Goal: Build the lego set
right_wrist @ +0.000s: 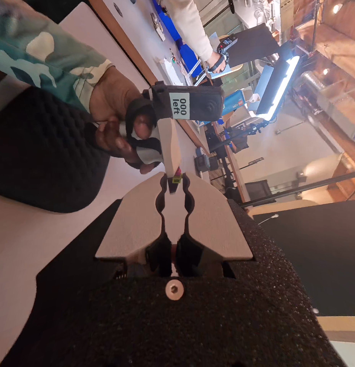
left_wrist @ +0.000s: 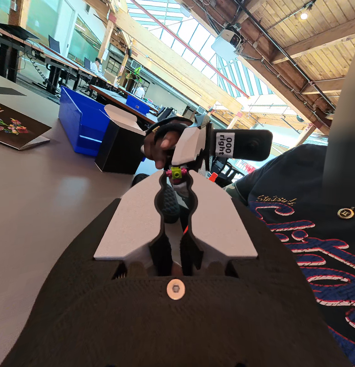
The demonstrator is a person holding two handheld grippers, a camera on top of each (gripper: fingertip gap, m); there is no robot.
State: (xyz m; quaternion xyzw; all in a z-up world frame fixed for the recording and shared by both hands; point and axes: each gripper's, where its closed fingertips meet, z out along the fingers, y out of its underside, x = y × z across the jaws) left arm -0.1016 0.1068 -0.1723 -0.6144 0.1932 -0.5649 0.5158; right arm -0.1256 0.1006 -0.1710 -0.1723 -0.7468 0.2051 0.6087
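Observation:
A small lego assembly, a lime-green brick [left_wrist: 176, 172] with magenta pieces on both sides, is held in the air above the grey table [left_wrist: 43, 188]. My left gripper [left_wrist: 177, 173] is shut on it, with its fingertips against the magenta ends. My right gripper [left_wrist: 178, 165] comes down from above, held by a hand, and its tips meet the top of the lime brick. In the right wrist view, my right gripper [right_wrist: 174, 175] has its jaws close around the lime brick [right_wrist: 177, 179]. The left gripper's finger [right_wrist: 170, 149] shows edge-on beside the brick.
A blue bin [left_wrist: 81, 123] and an open black box [left_wrist: 121, 151] stand on the table beyond the grippers. An instruction booklet [left_wrist: 15, 129] lies at the left. The person's dark shirt [left_wrist: 301, 218] fills the right. Another person [right_wrist: 192, 25] works at a far table. Only a small space, under 4 cm, lies between the two pairs of fingers.

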